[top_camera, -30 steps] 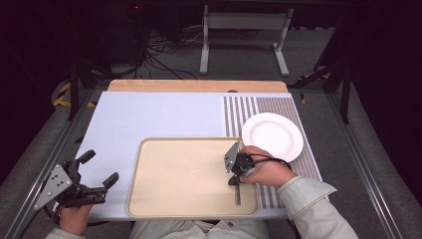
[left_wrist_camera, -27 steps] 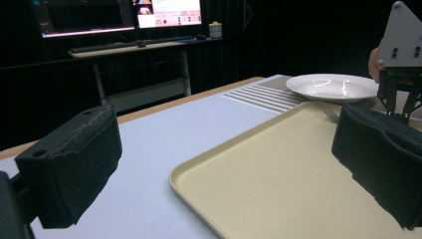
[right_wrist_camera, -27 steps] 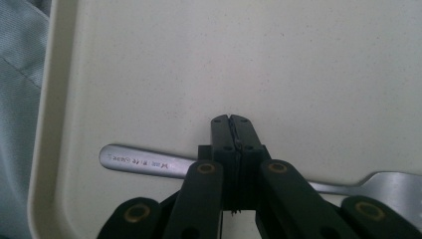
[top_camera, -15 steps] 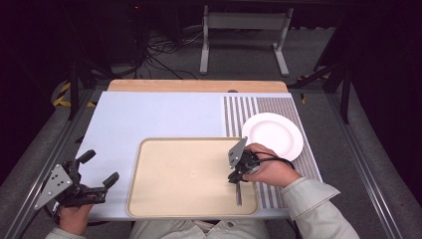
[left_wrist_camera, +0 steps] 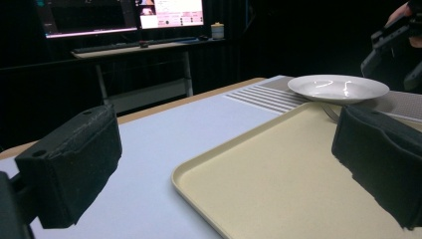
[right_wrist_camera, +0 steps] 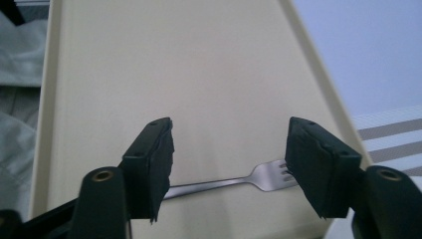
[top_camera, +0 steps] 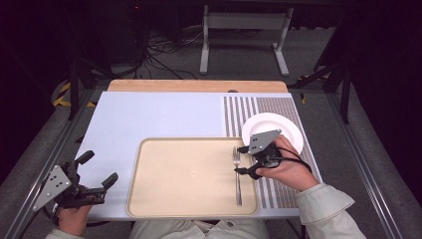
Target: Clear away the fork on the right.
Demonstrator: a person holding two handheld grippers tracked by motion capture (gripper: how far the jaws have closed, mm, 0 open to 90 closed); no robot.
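On the tray, near its right edge, lies the fork; the right gripper hovers over it, fingers just opened wide, gripping nothing. Left gripper fingers wide, empty.

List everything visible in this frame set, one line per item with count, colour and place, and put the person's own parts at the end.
fork: one, silver, lying on the tray's right side, tines toward the far edge, nothing gripping it
tray: one, beige, near middle of the mat
plate: one, white, on the striped patch beyond the tray's right corner
mat: one, pale blue with a grey striped patch at right, covering the table
table: one, wooden edge showing at the far side
monitors: lit, on a desk in the dark background
left gripper: one, black, jaws open, off the tray's left edge
right gripper: one, black, jaws just opened, above the fork
sleeves: pale grey-green, bottom edge
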